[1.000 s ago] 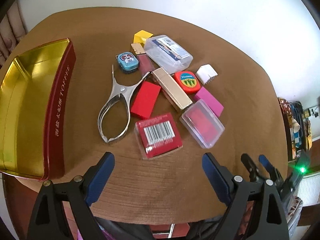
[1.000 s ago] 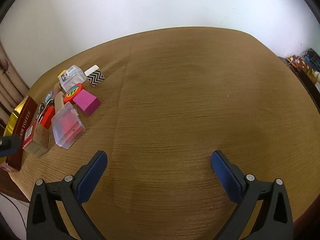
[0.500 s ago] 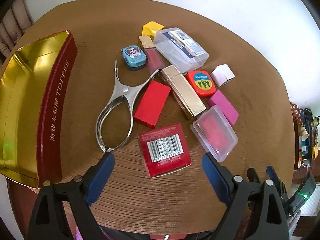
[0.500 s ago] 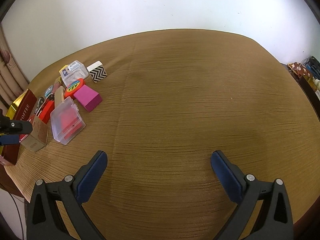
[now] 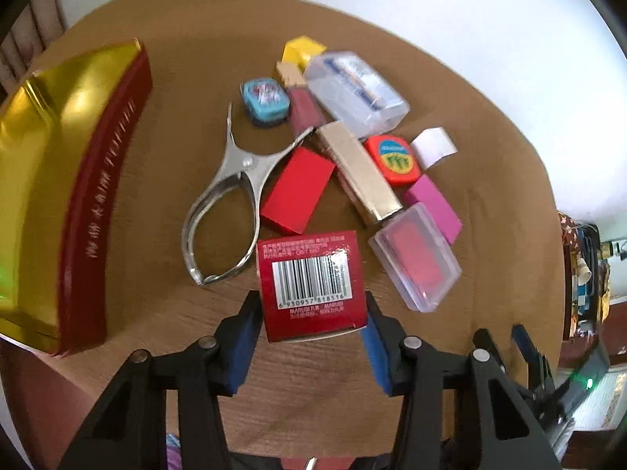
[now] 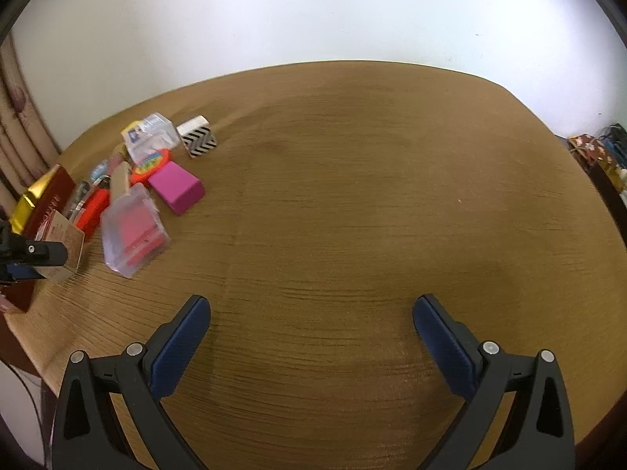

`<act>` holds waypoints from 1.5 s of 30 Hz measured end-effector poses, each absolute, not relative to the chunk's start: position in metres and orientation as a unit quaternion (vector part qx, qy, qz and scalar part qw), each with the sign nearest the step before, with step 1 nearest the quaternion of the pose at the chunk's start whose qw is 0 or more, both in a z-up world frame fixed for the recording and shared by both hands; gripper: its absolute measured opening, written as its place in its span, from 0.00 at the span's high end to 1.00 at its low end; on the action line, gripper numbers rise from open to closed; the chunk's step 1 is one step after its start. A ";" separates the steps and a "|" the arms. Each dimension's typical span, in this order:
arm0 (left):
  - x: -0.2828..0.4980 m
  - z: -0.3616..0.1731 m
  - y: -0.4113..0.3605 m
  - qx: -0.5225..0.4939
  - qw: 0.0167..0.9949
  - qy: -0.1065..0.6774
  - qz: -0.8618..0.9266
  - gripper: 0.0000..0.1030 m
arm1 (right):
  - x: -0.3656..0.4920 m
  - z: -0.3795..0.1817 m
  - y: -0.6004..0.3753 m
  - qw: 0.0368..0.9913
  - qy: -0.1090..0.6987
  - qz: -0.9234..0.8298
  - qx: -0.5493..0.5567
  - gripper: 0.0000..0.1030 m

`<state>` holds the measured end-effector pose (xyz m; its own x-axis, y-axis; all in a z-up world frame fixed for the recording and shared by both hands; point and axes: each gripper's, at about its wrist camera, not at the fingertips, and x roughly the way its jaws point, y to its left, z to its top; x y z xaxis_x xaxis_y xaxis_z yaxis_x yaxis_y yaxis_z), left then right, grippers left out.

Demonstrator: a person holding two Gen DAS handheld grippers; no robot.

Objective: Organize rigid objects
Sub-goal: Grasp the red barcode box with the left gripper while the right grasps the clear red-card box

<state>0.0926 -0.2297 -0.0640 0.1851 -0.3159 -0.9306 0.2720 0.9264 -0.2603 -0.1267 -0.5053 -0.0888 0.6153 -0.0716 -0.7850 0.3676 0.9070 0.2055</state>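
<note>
Left gripper (image 5: 311, 313) pointed steeply down near the table's (image 5: 188, 90) near edge, jaws closing, blue pads (image 5: 245, 337) right at the two sides of the red barcode box (image 5: 311, 278), box already pinched between them though still on its way shut. Just beyond the box, toward the table's middle: steel nail nipper (image 5: 225, 203) lying open, plain red block (image 5: 298, 190) touching its handle, gold rectangular case (image 5: 358, 174) slanted beside the block, clear plastic case with red contents (image 5: 415, 254) just right of the box, magenta block (image 5: 433, 207) behind that case. Farther toward the far edge: round orange tape measure (image 5: 392, 154), white block (image 5: 433, 147), large clear lidded box (image 5: 354, 92), yellow cube (image 5: 301, 51), small blue tin (image 5: 266, 100), dark pink tube with tan cap (image 5: 301, 103). Along the left edge, open red toffee tin with gold lining (image 5: 98, 180), well apart from the gripped box, nothing visible inside. Right gripper (image 6: 311, 337) hanging over the bare right half of the table, jaws spread wide, nothing between the fingers (image 6: 180, 344), far from the cluster at the left edge. From that view, zigzag-patterned side on the white block (image 6: 198, 141) at the cluster's far end
</note>
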 end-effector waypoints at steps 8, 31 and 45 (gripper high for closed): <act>0.072 -0.026 -0.188 -0.029 0.788 0.578 -0.210 0.51 | -0.114 -0.054 -0.479 0.908 0.381 0.034 0.169 0.00; 0.059 0.018 -0.107 -0.066 0.817 0.547 -0.169 0.51 | -0.036 -0.066 -0.437 0.861 0.474 0.126 0.137 0.11; 0.064 0.010 -0.094 -0.079 0.813 0.556 -0.156 0.51 | -0.004 -0.067 -0.409 0.841 0.525 0.123 0.044 0.51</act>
